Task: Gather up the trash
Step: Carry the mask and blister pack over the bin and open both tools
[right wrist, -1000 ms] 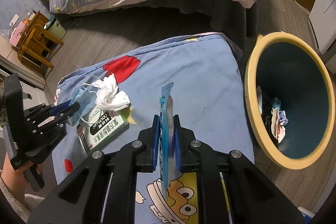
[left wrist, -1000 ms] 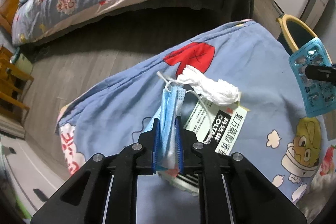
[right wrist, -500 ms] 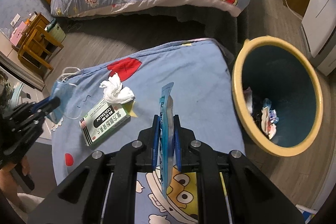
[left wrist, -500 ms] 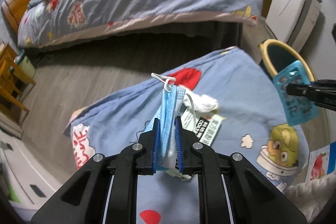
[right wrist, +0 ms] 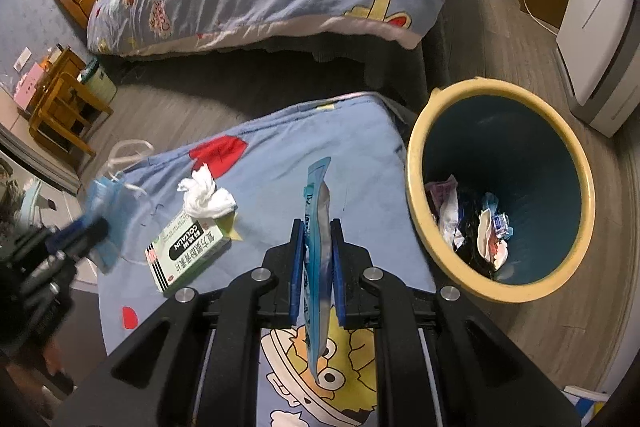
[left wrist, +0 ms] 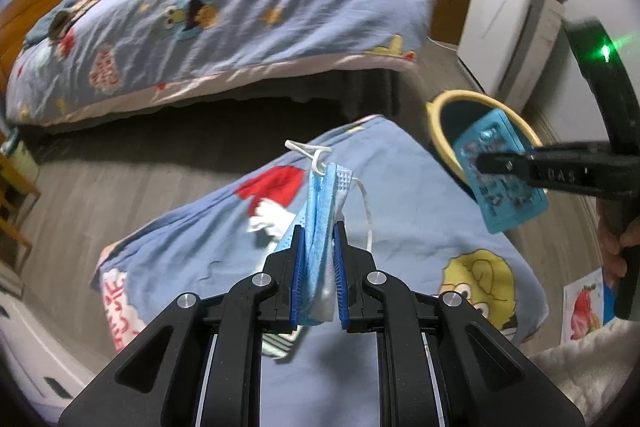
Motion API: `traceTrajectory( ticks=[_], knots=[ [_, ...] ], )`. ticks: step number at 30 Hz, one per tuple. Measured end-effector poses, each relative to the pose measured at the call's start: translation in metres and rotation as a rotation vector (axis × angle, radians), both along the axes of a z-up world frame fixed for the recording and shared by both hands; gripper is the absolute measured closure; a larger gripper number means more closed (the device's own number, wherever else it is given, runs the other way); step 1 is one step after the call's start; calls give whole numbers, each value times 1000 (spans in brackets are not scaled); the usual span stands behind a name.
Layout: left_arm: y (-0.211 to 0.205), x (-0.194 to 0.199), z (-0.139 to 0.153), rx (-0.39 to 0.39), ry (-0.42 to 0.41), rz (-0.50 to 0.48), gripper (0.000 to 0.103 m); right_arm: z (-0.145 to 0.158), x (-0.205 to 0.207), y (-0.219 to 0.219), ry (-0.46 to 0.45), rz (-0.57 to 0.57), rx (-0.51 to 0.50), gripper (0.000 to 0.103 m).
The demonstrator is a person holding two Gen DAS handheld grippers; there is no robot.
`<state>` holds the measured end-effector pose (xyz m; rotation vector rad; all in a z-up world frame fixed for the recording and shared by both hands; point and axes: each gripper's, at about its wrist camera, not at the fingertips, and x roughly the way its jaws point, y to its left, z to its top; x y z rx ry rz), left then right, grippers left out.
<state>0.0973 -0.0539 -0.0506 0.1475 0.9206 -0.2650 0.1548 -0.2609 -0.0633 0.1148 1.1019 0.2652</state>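
In the left wrist view, the left gripper [left wrist: 318,247] is clamped on a crumpled light blue face mask [left wrist: 320,211], which hides most of the white paper tissue [left wrist: 266,217] and the box. The right gripper [left wrist: 486,163] pinches a blue foil pill sheet [left wrist: 500,175] before the yellow-rimmed round bin [left wrist: 440,107]. In the right wrist view, the right gripper [right wrist: 316,247] squeezes that sheet [right wrist: 318,211] edge-on; only here do the green and white medicine box [right wrist: 188,251] and the trash inside the bin [right wrist: 416,163] show. The left gripper [right wrist: 96,227] is blurry. The mask now sits higher off the blue cartoon blanket [right wrist: 276,147] than 1 second ago.
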Motion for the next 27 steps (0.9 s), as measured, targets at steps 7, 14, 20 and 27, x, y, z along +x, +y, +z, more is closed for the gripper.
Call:
traceTrajectory(
  ticks=[7,14,20,27],
  knots=[
    [-38,-1,-3,24,-11,-52,88,9,2,-23,-19,-26,25,91],
    [-66,-2,1,17,-23,-70,88,13,6,-48,-11,-59,72,91],
    [-82,3,8,12,-34,-46,88,22,9,-62,-29,-82,100,91],
    [-111,19,9,-33,-19,-37,88,35,13,-92,-62,-142,132,91]
  ],
)
